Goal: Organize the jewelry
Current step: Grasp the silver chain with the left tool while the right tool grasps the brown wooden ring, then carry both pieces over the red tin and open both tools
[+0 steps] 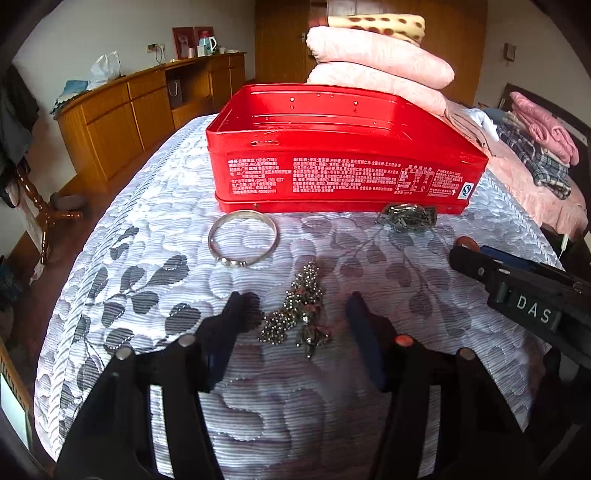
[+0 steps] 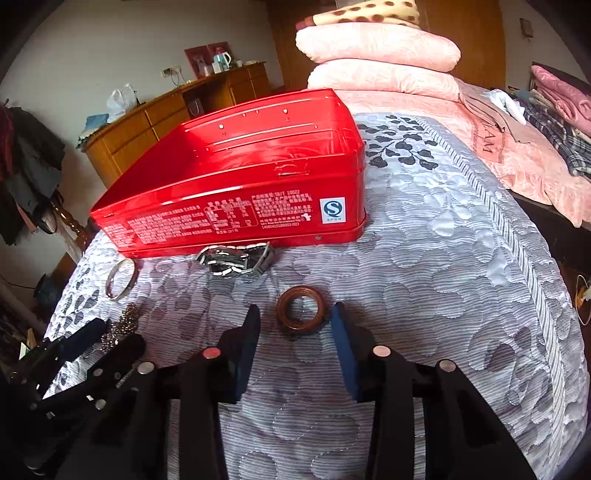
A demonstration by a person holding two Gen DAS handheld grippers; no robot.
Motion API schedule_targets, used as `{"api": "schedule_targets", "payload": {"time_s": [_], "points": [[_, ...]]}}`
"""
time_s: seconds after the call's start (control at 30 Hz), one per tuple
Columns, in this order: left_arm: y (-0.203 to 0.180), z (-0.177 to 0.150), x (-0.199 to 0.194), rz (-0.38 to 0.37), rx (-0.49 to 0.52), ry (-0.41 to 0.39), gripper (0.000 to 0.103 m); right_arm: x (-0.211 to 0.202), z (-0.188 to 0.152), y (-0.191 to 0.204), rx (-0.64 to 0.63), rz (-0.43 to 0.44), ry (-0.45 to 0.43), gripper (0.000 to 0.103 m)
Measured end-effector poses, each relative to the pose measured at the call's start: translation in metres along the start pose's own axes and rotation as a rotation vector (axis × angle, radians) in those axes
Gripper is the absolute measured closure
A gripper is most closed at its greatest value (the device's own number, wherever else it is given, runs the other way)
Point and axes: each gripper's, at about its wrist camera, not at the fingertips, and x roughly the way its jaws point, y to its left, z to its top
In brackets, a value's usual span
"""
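While both claws sit half-open, unclamped, beaded necklace (image 1: 299,310) lies btwn left gripper (image 1: 299,325) fingers, wooden ring (image 2: 303,312) btwn right gripper (image 2: 295,325) fingers.

A bed (image 1: 155,206) is filling the foreground, its quilted grey-white cover showing a leaf pattern; folded pink quilts (image 1: 376,62) are lying stacked toward its far end, a spotted blanket (image 1: 380,24) sitting on top; more folded clothes — pink and plaid (image 1: 539,147) — are lying at the right. A long wooden sideboard (image 1: 140,110) is standing against the pale wall (image 1: 92,33) on the left; a white plastic bag (image 1: 105,68), a kettle (image 1: 207,44) and red picture frames (image 1: 184,40) are sitting on it. A wooden door (image 1: 280,40) is showing behind; dark clothes (image 2: 26,166) are hanging at the far left over a reddish-brown floor (image 1: 48,162); soft daylight is filling the room.
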Motion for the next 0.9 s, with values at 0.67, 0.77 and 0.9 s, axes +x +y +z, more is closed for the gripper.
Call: {"api": "schedule_targets", "payload": {"time_s": [0.67,0.77,0.9], "points": [[0.027,-0.026,-0.027,-0.099,-0.102,-0.105,0.088,-0.039,-0.021,0.004,-0.041,0.036,-0.066,0.074],[0.037,-0.030,-0.037,-0.101,-0.121,-0.133,0.088,-0.044,-0.022,0.009,-0.049,0.045,-0.078,0.074],[0.047,-0.028,-0.049,-0.112,-0.146,-0.168,0.088,-0.049,-0.021,0.014,-0.063,0.067,-0.097,0.074]]}}
